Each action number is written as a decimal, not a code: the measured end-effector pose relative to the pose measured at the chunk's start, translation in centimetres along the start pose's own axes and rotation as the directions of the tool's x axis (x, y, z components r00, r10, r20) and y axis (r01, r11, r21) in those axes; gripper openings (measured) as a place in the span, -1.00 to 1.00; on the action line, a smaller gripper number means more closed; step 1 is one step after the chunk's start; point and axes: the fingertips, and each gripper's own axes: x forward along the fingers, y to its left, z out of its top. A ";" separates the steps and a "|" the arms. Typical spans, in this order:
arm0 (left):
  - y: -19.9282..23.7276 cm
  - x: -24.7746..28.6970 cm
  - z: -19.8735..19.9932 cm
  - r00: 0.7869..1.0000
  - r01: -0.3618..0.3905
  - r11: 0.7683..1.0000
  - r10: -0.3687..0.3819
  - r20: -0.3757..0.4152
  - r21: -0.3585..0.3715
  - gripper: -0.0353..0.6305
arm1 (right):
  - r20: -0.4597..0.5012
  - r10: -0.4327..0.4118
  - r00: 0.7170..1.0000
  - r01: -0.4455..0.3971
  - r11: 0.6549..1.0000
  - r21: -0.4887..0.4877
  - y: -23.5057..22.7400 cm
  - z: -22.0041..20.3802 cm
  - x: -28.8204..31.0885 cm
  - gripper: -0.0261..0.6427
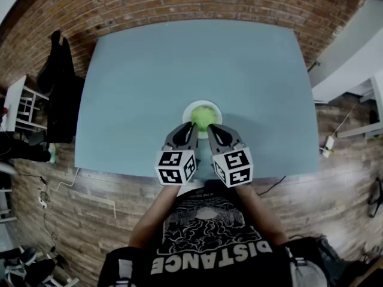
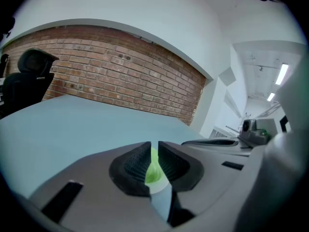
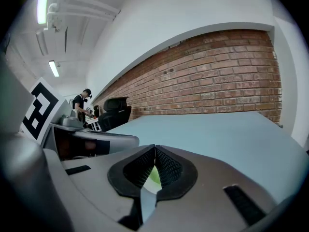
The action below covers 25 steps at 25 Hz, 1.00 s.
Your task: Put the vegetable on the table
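A round green vegetable [image 1: 203,117] lies in a white plate [image 1: 187,110] on the blue-grey table [image 1: 179,58], near its front edge. My left gripper [image 1: 191,128] hovers at the plate's near-left rim, jaws shut with nothing between them. My right gripper [image 1: 213,129] hovers at the near-right rim, also shut and empty. In the left gripper view the vegetable [image 2: 153,172] shows as a green sliver below the closed left gripper [image 2: 154,146]. The right gripper view shows the vegetable [image 3: 153,177] the same way beneath the right gripper [image 3: 154,149].
A black office chair [image 1: 60,91] stands off the table's left side, beside a white rack [image 1: 18,106]. A brick wall [image 1: 179,5] runs behind the far edge. A person [image 3: 80,105] stands far off in the right gripper view.
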 end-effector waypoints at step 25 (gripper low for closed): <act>-4.6 -5.3 -1.2 0.998 0.061 0.994 -0.063 0.027 0.086 -0.88 | 0.045 -0.005 0.999 0.006 1.000 -0.025 3.7 -0.1 -4.9 -0.89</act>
